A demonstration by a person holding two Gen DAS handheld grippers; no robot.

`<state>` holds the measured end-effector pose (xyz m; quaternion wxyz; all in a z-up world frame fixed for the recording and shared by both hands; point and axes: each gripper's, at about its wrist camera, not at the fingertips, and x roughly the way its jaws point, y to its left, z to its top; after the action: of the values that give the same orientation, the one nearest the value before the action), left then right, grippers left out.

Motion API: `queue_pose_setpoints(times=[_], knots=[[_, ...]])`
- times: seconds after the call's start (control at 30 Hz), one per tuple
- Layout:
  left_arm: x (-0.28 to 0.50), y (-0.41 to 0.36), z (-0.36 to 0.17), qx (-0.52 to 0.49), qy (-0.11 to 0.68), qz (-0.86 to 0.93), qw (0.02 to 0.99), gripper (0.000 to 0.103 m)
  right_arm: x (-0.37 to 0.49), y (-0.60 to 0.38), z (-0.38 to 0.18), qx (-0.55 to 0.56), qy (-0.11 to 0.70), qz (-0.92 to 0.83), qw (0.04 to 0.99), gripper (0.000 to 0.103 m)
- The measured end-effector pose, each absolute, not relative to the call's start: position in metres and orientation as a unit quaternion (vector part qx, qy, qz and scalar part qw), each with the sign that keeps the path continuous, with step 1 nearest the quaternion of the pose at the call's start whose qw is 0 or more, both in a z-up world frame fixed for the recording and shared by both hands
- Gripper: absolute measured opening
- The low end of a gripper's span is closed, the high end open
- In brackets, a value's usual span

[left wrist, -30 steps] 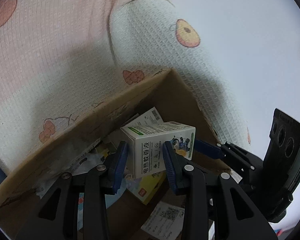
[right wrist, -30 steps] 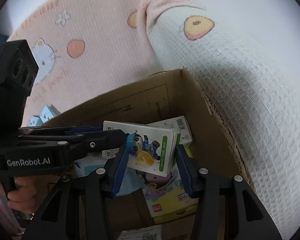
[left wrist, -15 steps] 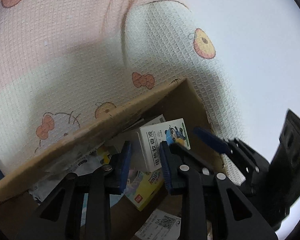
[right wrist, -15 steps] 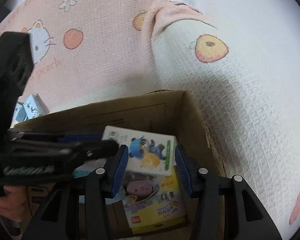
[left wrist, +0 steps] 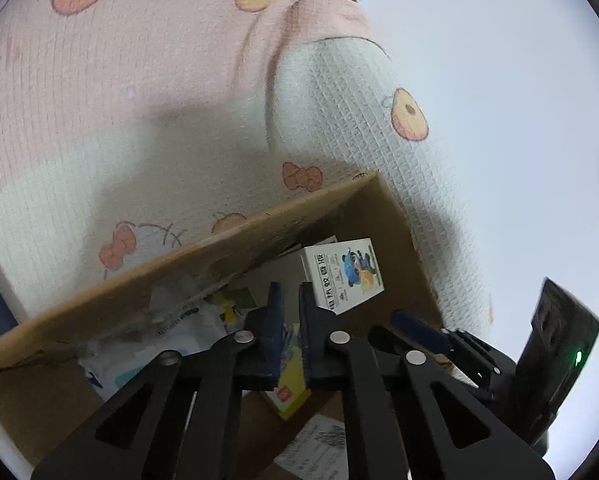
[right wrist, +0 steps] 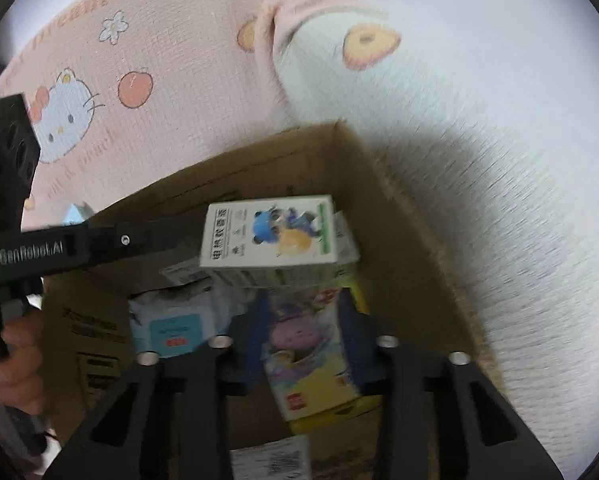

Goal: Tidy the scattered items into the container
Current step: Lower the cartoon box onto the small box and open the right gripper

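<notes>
Your left gripper point(left wrist: 290, 312), marked "GenRobot.AI", is nearly closed on nothing; your right gripper point(right wrist: 303, 340) is released. One white carton point(right wrist: 271, 236) lies inside the box point(right wrist: 399, 248).

The cardboard box point(right wrist: 399, 216) stands open on the blanket. Inside it, a white carton with a blue cartoon panda point(right wrist: 275, 236) lies tilted on top of the other items, near the far corner. Below it lies a yellow package point(right wrist: 311, 344).
</notes>
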<state>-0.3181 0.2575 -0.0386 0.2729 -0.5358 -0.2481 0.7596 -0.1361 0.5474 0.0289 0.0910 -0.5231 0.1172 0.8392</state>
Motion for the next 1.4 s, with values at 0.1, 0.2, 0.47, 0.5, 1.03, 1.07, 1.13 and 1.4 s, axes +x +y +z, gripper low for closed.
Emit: queue_pose_setpoints(times=[0.1, 0.2, 0.47, 0.5, 1.03, 1.07, 1.13, 1.4], knots=[[-0.324, 0.266, -0.045, -0.549, -0.241, 0.748, 0.286, 0.007, -0.141, 0.545, 0.024, -0.530, 0.113, 0.835, 0.093, 0.027], [-0.330, 0.273, -0.049, -0.552, -0.241, 0.743, 0.292, 0.007, -0.147, 0.545, 0.022, -0.528, 0.097, 0.838, 0.101, 0.027], [-0.340, 0.287, -0.053, -0.553, -0.247, 0.735, 0.304, 0.007, -0.158, 0.555, 0.020, -0.534, 0.074, 0.833, 0.124, 0.027], [-0.340, 0.288, -0.056, -0.556, -0.248, 0.733, 0.302, 0.007, -0.159, 0.557, 0.020, -0.535, 0.074, 0.833, 0.123, 0.027], [-0.343, 0.308, -0.073, -0.580, -0.237, 0.717, 0.304, 0.007, -0.173, 0.566, 0.020, -0.528, 0.036, 0.838, 0.132, 0.027], [-0.343, 0.309, -0.072, -0.581, -0.235, 0.718, 0.303, 0.007, -0.172, 0.565, 0.020, -0.530, 0.034, 0.837, 0.132, 0.027], [-0.337, 0.308, -0.071, -0.581, -0.230, 0.720, 0.301, 0.007, -0.170, 0.562, 0.020, -0.536, 0.028, 0.833, 0.137, 0.027], [-0.313, 0.299, -0.037, -0.539, -0.157, 0.787, 0.257, 0.023, -0.142, 0.523, 0.035, -0.558, 0.038, 0.818, 0.131, 0.028]])
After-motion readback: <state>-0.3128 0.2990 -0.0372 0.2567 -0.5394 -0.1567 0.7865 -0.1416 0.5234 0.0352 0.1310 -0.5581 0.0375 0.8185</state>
